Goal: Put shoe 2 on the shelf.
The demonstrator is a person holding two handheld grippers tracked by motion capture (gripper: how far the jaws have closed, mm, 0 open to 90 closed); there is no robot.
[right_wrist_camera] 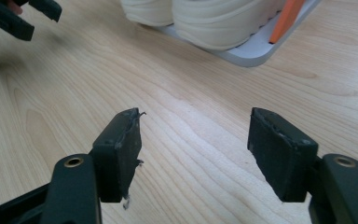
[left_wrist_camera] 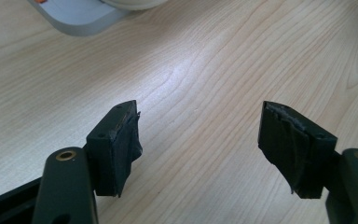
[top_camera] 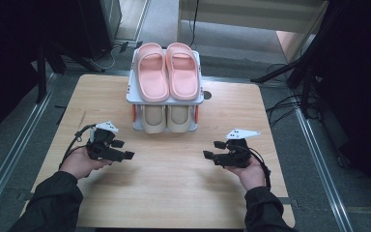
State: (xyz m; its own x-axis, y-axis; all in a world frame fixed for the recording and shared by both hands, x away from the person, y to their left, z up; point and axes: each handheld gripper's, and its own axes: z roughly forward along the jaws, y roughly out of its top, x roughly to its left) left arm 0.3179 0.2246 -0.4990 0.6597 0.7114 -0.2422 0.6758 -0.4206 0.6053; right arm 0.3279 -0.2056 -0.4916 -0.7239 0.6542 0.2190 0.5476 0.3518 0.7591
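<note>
A grey two-tier shoe rack (top_camera: pixel 166 102) stands at the far middle of the wooden table (top_camera: pixel 174 193). A pair of pink slippers (top_camera: pixel 153 72) lies on its top shelf, and a pair of cream slippers (top_camera: pixel 153 118) sits on the lower shelf. My left gripper (top_camera: pixel 124 149) is held over the table to the front left of the rack, open, with bare wood between its jaws (left_wrist_camera: pixel 200 135). My right gripper (top_camera: pixel 213 149) is at the front right, also open with nothing between its jaws (right_wrist_camera: pixel 196 140). Beyond it are the cream slippers (right_wrist_camera: pixel 214 18) and the rack's base (right_wrist_camera: pixel 256 49).
The rack has orange side posts (right_wrist_camera: pixel 286 18). A small dark hole (top_camera: pixel 207 94) sits in the tabletop right of the rack. Dark stands and cables (top_camera: pixel 290 104) crowd the floor on both sides of the table. The other gripper (right_wrist_camera: pixel 18 16) is in the right gripper view's top left.
</note>
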